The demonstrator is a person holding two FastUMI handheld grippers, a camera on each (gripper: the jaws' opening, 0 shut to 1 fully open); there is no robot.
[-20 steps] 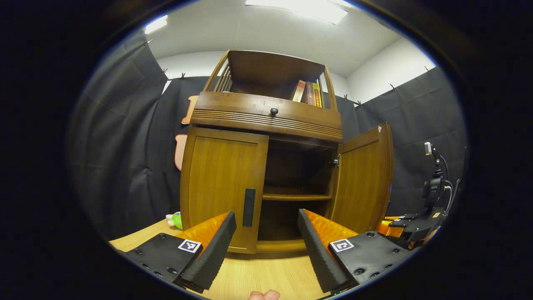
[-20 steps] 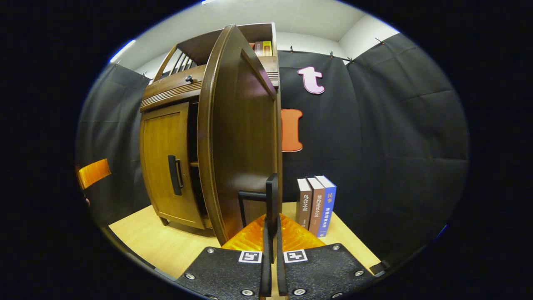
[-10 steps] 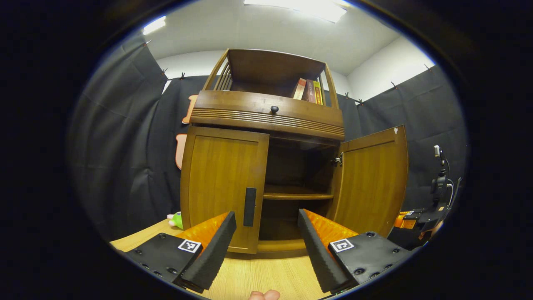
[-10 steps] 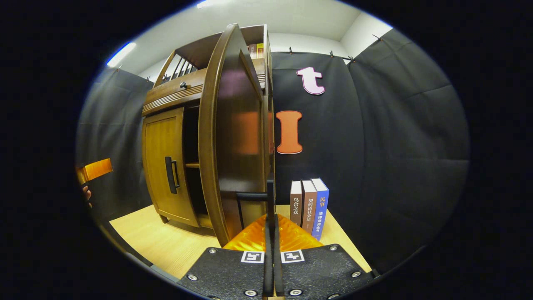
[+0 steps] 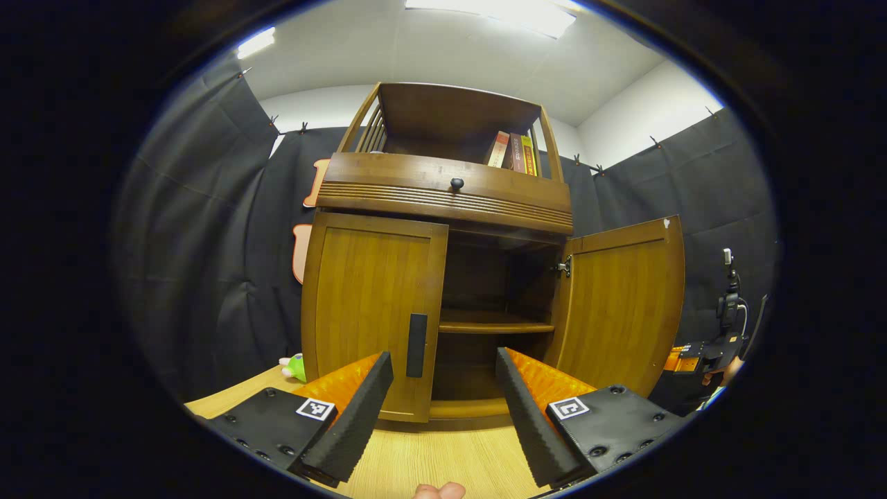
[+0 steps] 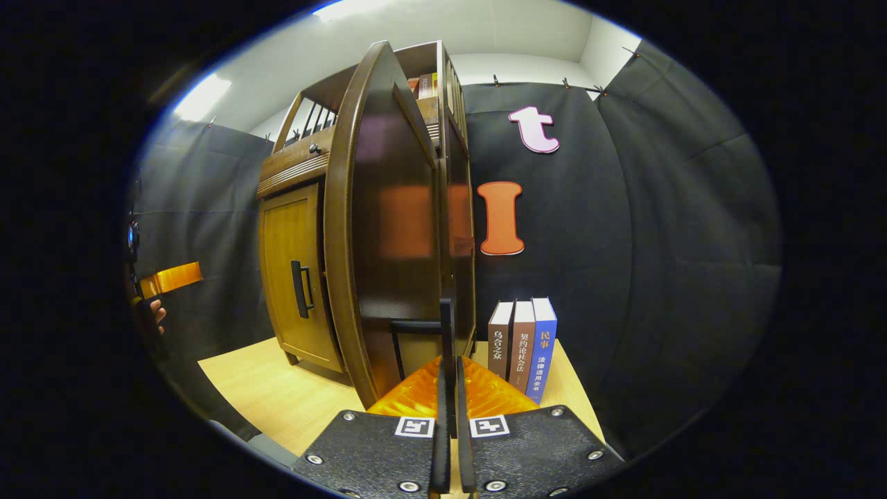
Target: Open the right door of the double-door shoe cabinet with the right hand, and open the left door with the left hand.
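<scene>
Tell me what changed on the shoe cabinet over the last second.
The right door swung wider open, pulled by the right tongs, which stay shut on its handle. The left door stayed closed, and the left tongs stayed open, short of it.

There is one cabinet [image 5: 443, 208] with two doors [image 5: 371, 312], three books [image 6: 523, 346] on the worktop [image 6: 277, 395], three books on top [image 5: 513, 152], one green toy [image 5: 294, 366].

Left gripper view: right gripper [image 5: 696, 357] at far right edge is tiny, partly cut off, jaw state unreadable; a hand [image 5: 438, 491] is cropped at bottom centre; green toy [image 5: 294, 366] at lower left is mostly hidden behind cabinet [image 5: 443, 190]. Right gripper view: handle [image 6: 447, 326] is part-hidden between pads; left gripper [image 6: 170, 278] is cropped at left edge.
</scene>
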